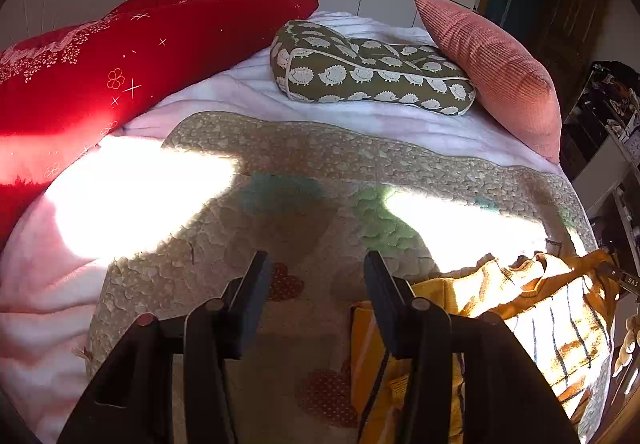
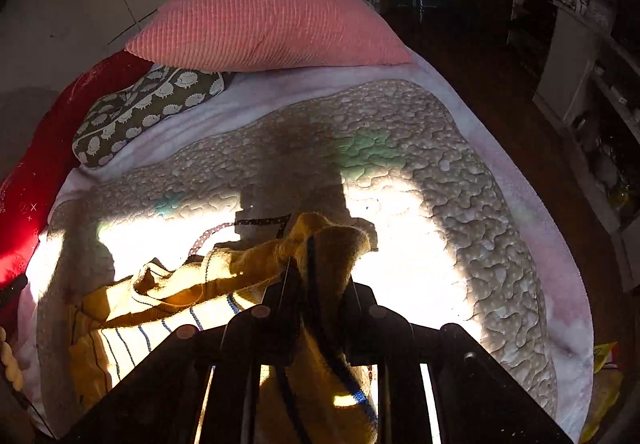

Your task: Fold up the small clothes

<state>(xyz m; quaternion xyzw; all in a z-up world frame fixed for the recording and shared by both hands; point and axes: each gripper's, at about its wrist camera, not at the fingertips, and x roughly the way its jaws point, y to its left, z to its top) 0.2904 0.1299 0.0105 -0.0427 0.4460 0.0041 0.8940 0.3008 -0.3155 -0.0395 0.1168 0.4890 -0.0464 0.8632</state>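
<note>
Yellow sweater (image 2: 320, 244) pinched by right claw (image 2: 316, 284), quilt edge (image 2: 500, 212) near

Red pillow (image 1: 120, 56), hedgehog cushion (image 1: 360, 72), pink cushion (image 1: 492, 60).

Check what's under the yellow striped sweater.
The yellow striped sweater lies on a quilted blanket, one part pinched in the right hand-held gripper. Anything beneath its body is covered.

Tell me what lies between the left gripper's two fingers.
Nothing is held: between the left gripper fingers only the bare quilted blanket shows in the left wrist view; the yellow sweater lies off to the right.
</note>
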